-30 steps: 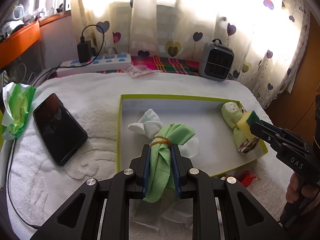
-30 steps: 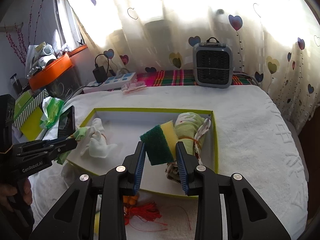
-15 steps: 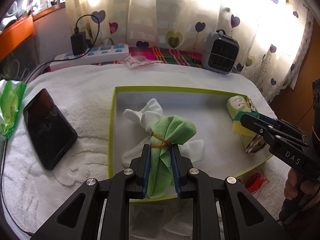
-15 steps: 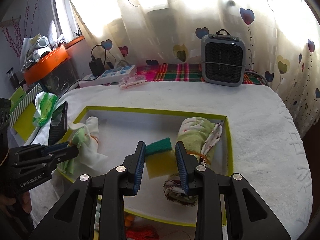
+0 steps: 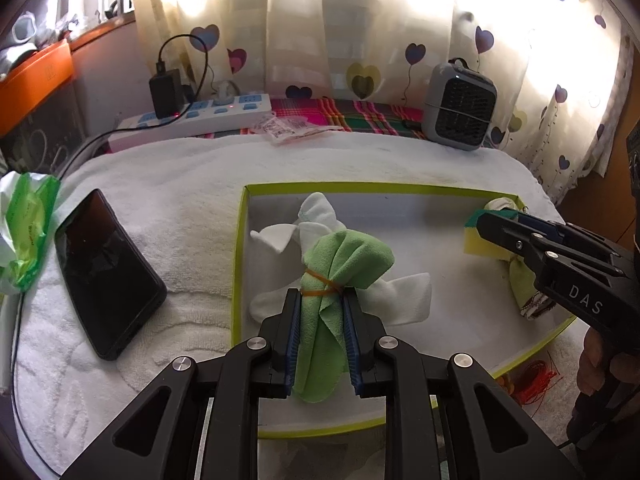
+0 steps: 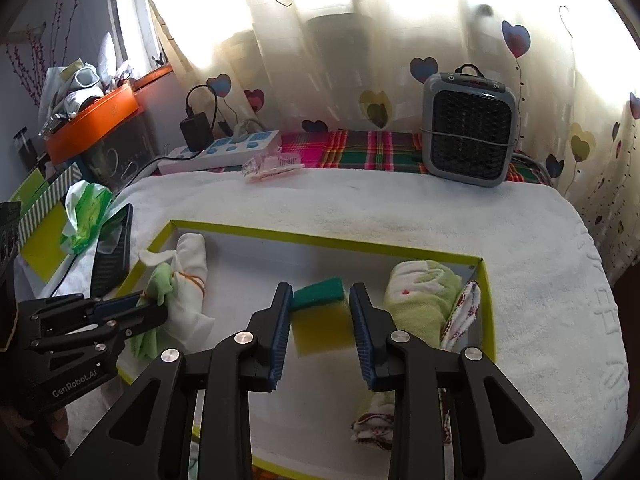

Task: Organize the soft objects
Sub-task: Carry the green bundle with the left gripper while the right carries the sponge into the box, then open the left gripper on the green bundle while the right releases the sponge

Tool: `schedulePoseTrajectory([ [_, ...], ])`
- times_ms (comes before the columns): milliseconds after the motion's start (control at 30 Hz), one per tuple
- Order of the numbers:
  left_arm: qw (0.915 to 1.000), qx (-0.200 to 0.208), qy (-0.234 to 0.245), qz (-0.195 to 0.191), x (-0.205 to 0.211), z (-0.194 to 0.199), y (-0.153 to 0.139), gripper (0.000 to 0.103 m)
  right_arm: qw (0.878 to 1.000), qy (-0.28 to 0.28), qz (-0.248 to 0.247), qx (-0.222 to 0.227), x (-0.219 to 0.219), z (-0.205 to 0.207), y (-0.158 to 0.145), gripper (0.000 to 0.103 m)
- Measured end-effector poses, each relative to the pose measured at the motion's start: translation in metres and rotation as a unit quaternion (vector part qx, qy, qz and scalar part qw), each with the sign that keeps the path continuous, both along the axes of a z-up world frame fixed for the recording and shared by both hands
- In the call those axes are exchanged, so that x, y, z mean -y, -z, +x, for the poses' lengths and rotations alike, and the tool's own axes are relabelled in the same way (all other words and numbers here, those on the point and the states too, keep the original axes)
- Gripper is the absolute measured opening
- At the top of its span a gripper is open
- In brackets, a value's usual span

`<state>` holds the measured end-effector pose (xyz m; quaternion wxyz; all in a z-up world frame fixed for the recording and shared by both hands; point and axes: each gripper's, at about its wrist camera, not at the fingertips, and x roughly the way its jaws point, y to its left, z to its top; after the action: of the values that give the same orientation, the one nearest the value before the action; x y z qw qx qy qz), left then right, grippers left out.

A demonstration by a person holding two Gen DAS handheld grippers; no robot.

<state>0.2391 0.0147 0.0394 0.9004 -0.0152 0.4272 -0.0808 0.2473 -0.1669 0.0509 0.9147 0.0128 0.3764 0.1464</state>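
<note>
A shallow box with a lime-green rim (image 5: 238, 264) (image 6: 320, 239) lies on the white towel. My left gripper (image 5: 320, 304) is shut on a green cloth bundle (image 5: 340, 260) tied with an orange band, held inside the box against a white cloth bundle (image 5: 316, 220). My right gripper (image 6: 320, 300) holds a yellow sponge with a green scouring side (image 6: 322, 320) low over the box floor; its jaws look slightly parted around it. A rolled light-green towel (image 6: 424, 300) lies just right of the sponge.
A black phone (image 5: 104, 272) lies left of the box, a green plastic wrapper (image 5: 28, 228) beyond it. A power strip (image 5: 192, 120), a small packet (image 5: 284, 128) and a grey heater (image 5: 460, 108) stand at the back. Red thread (image 5: 536, 380) lies by the box's near right corner.
Both grippers moved forward and down into the box. The green bundle now rests by the white bundle, the sponge sank toward the floor, and the right jaws widened a little.
</note>
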Motion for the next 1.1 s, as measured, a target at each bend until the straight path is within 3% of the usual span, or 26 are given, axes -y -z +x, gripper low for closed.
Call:
schedulePoseTrajectory([
  [267, 0.9999, -0.009, 0.001, -0.011, -0.002, 0.002, 0.004, 0.021, 1.000, 0.010, -0.012, -0.007, -0.001, 0.013, 0.009, 0.031],
  [700, 0.9998, -0.008, 0.000, -0.019, -0.003, -0.002, 0.003, 0.038, 1.000, 0.012, 0.004, -0.017, 0.005, 0.011, 0.013, 0.031],
  [1100, 0.9997, -0.006, -0.002, -0.021, -0.005, -0.007, 0.000, 0.039, 1.000, 0.014, -0.003, -0.018, 0.003, 0.004, 0.013, 0.035],
])
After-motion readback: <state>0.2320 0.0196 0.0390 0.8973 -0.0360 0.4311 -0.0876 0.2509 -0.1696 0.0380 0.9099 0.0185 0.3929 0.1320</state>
